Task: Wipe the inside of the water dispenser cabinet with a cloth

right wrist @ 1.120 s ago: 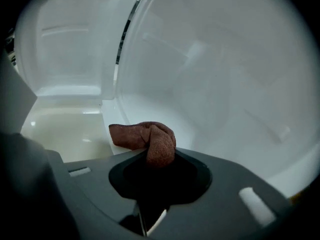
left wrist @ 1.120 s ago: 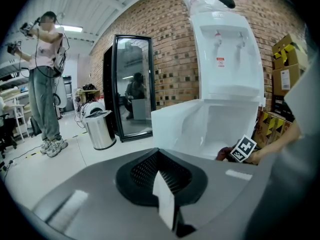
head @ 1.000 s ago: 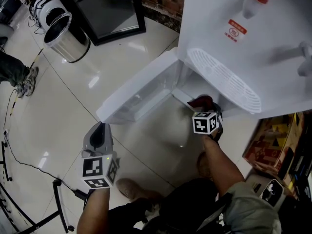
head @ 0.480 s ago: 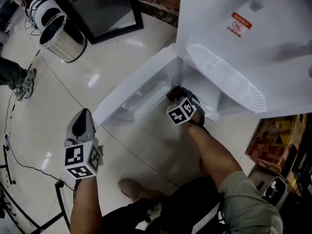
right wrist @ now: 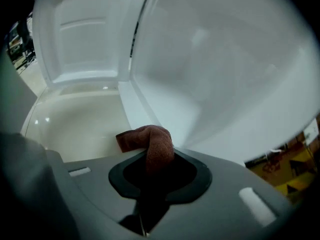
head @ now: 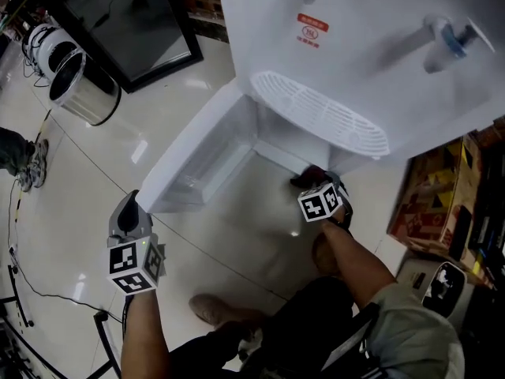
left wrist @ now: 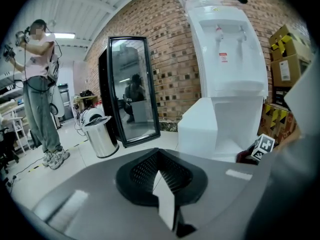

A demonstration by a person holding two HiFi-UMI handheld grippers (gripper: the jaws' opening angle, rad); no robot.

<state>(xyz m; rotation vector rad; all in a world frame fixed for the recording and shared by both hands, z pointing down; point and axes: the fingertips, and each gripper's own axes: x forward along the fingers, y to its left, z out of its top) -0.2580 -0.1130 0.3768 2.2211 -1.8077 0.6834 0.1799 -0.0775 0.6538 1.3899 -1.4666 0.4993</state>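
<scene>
At far left a steel bin (head: 75, 85) stands on the shiny floor (head: 95, 180), well apart from the work. The left tool (head: 130, 205) hangs low over that floor with its jaws together on nothing, near the outer corner of the cabinet door (head: 201, 152) but not touching it; the door swings wide open to the left. Past it, under the drip grille (head: 319, 113) of the water dispenser (head: 355, 38), the cabinet (head: 276, 144) gapes white and bare. At its lower right edge the right tool (head: 317, 180) points steeply down, clamped on a bunched reddish-brown cloth (head: 309, 178) whose free fold pokes out ahead of the jaws. Cardboard boxes (head: 442, 204) sit just beside the dispenser on the right. This looks like the wiping step itself, with the cloth at the mouth of the compartment. The next move probably calls for pressing that fold flat against an inner wall and sweeping it along without loosening the grip.
</scene>
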